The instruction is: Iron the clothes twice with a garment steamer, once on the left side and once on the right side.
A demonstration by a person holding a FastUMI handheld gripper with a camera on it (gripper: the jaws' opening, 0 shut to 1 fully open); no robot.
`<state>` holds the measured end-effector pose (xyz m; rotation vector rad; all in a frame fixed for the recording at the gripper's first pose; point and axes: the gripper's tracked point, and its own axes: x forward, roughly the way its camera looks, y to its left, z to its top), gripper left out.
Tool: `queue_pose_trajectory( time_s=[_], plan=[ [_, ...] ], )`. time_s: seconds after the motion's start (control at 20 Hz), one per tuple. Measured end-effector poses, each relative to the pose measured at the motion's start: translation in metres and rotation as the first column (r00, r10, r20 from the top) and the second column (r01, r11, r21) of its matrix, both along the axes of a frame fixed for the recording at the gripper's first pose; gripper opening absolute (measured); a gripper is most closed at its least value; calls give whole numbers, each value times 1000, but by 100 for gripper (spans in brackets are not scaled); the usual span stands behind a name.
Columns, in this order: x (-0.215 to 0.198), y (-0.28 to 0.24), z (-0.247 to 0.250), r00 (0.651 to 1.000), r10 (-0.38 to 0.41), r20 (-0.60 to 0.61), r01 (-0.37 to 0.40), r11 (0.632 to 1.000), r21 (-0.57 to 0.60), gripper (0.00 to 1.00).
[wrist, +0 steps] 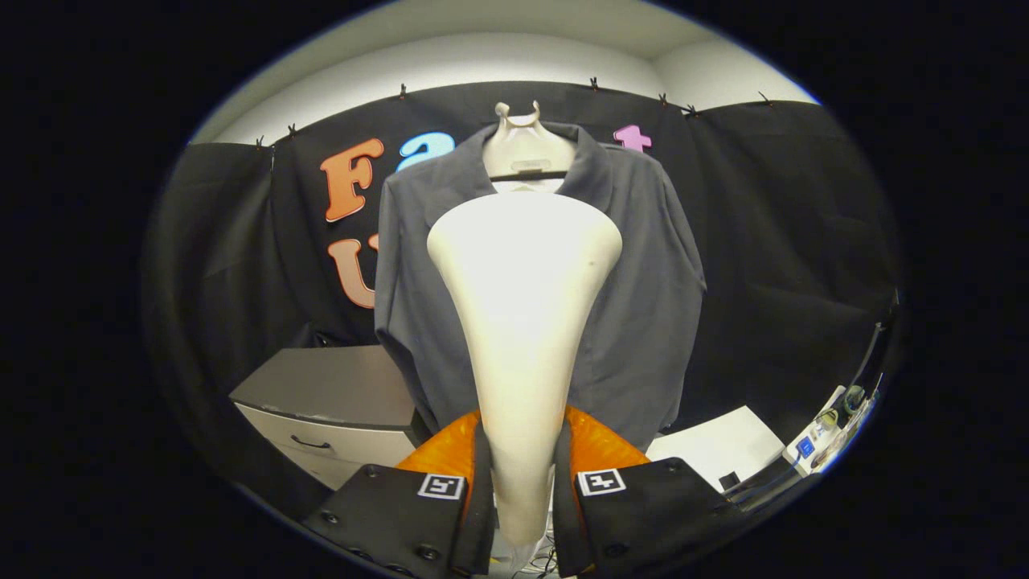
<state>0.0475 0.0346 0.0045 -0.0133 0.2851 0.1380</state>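
The garment steamer [522,322] is sitting clamped between the jaws of the gripper [521,482], its wide head rising toward the collar of the grey shirt [643,305], which is hanging on a hanger [526,149] before the booth wall. Whether the head is touching cloth cannot be told. It is pointing at the shirt's middle, so both side passes are probably waiting. A cabinet [338,394] is standing beside the shirt's hem.

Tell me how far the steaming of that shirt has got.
Done: the gripper is shut on the cream cone-shaped garment steamer, both fingers pressing its handle. In hand: its head points at the dark grey collared shirt hanging beyond it. Left: both passes; nothing shows either side steamed, and contact cannot be told.
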Motion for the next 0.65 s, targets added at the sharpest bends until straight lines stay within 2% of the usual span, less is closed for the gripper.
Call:
queue_pose_trajectory(
  time_s=[0.4, 0.65],
  plan=[
    [-28, 21, 71, 985, 0, 172, 0, 1000, -4, 37],
    [-29, 32, 64, 987, 5, 160, -3, 1000, -16, 37]
  ],
)
